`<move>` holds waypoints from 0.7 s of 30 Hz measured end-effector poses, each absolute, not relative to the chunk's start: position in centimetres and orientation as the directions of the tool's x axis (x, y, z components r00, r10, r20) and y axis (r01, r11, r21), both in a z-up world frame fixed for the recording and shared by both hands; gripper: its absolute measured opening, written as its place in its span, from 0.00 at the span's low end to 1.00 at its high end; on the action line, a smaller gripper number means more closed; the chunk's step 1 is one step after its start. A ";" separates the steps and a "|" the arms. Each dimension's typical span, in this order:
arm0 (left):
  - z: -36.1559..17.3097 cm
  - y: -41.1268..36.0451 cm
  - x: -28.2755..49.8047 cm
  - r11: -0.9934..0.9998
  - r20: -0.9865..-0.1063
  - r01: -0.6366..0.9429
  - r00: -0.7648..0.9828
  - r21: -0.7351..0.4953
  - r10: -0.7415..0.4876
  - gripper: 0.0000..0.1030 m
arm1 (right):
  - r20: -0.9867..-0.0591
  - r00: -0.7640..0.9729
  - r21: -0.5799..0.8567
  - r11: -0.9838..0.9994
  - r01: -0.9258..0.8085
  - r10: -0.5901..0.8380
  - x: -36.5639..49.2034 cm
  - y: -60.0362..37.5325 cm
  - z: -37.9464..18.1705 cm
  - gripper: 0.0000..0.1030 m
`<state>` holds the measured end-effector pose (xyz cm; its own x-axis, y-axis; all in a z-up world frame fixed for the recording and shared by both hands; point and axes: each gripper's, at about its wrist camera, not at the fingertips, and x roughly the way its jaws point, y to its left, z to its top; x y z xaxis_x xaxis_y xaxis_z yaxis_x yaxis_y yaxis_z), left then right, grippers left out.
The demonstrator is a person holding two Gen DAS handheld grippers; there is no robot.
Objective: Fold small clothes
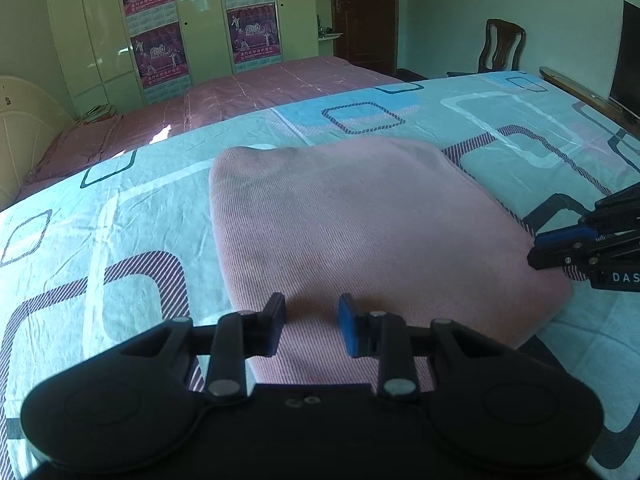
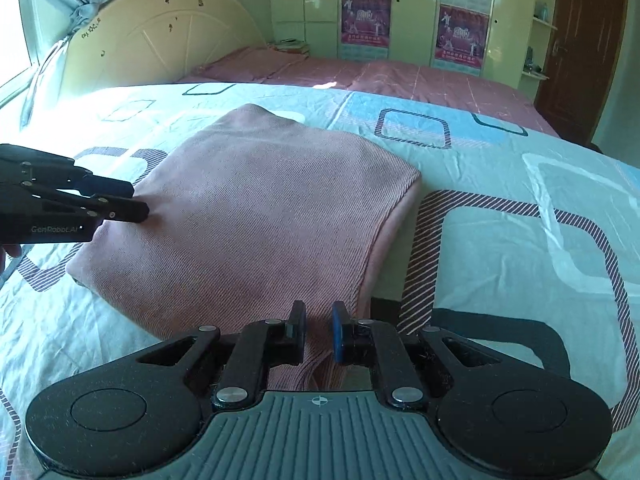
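A pink ribbed garment (image 1: 360,220) (image 2: 260,208) lies folded into a thick rectangle on the bed's patterned pale blue sheet (image 1: 120,220) (image 2: 500,260). My left gripper (image 1: 312,320) holds its near edge, and the cloth runs between the narrow-set fingers and on under the body. In the right wrist view that left gripper (image 2: 140,202) bites the garment's left side. My right gripper (image 2: 318,330) is shut on the near right corner, with the cloth bunched into pleats between its pads. In the left wrist view the right gripper (image 1: 534,250) meets the garment's right edge.
A second bed with a dusky pink cover (image 1: 260,88) (image 2: 400,76) stands behind. Beyond it are a wardrobe with posters (image 1: 160,20), a cream headboard (image 2: 160,40), a wooden chair (image 1: 502,46), a brown door (image 1: 364,12) and a dark screen (image 1: 628,52).
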<state>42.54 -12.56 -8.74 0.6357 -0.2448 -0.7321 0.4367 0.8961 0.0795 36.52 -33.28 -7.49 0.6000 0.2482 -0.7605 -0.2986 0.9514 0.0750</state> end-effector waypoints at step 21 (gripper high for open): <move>-11.3 -11.9 38.5 0.904 -0.776 0.421 0.595 0.080 -0.208 0.28 | -0.808 0.551 0.100 0.970 -0.222 0.210 35.9 -34.2 -9.9 0.11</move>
<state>38.53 -11.92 -11.33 0.5955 -0.2083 -0.7759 0.4207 0.9036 0.0803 35.89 -34.21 -9.91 0.5513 0.2097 -0.8076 -0.2223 0.9698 0.1001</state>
